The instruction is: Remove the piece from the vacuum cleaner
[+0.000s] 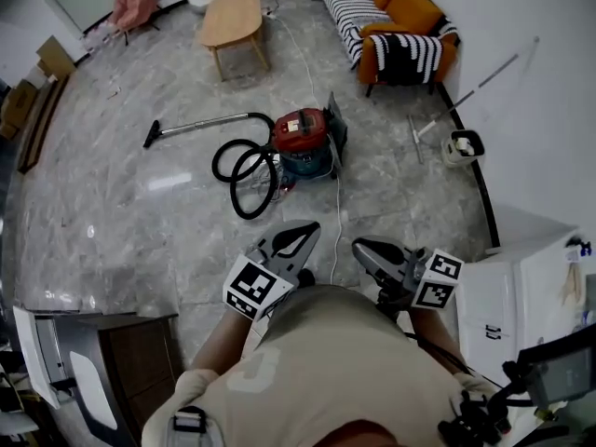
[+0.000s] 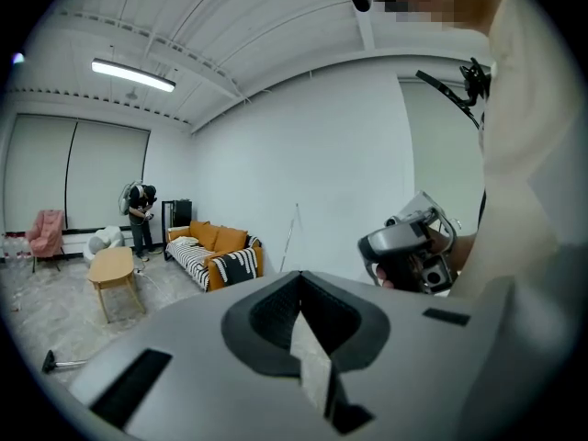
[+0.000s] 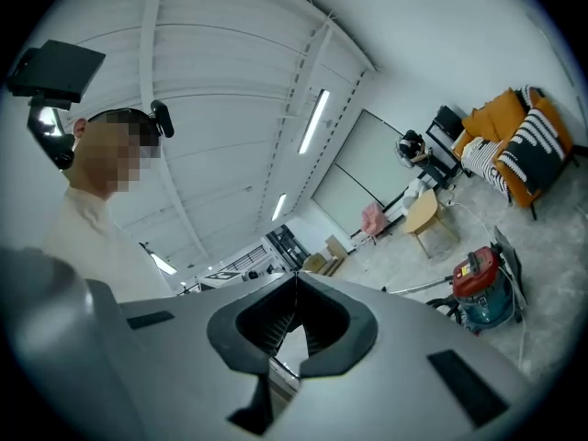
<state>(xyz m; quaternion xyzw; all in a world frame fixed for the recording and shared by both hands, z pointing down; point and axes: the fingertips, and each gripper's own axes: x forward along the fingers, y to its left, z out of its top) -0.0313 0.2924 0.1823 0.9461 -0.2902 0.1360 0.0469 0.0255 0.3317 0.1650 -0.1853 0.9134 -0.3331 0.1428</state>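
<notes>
The vacuum cleaner (image 1: 303,142), with a red top and teal body, stands on the grey floor a short way ahead of me; it also shows small in the right gripper view (image 3: 482,288). Its black hose (image 1: 244,170) coils to the left, and the metal wand (image 1: 196,127) runs further left. Both grippers are held near my body, well short of the vacuum cleaner. My left gripper (image 1: 312,225) (image 2: 299,276) has its jaws together with nothing between them. My right gripper (image 1: 357,244) (image 3: 296,274) is also shut and empty. It appears in the left gripper view (image 2: 413,251), held in a hand.
A wooden table (image 1: 233,17) and an orange sofa (image 1: 391,17) with striped blankets stand beyond the vacuum cleaner. A mop and bucket (image 1: 463,145) lean by the right wall. A white cabinet (image 1: 521,296) is at my right and a dark cabinet (image 1: 130,352) at my left. Another person (image 2: 140,214) stands far off.
</notes>
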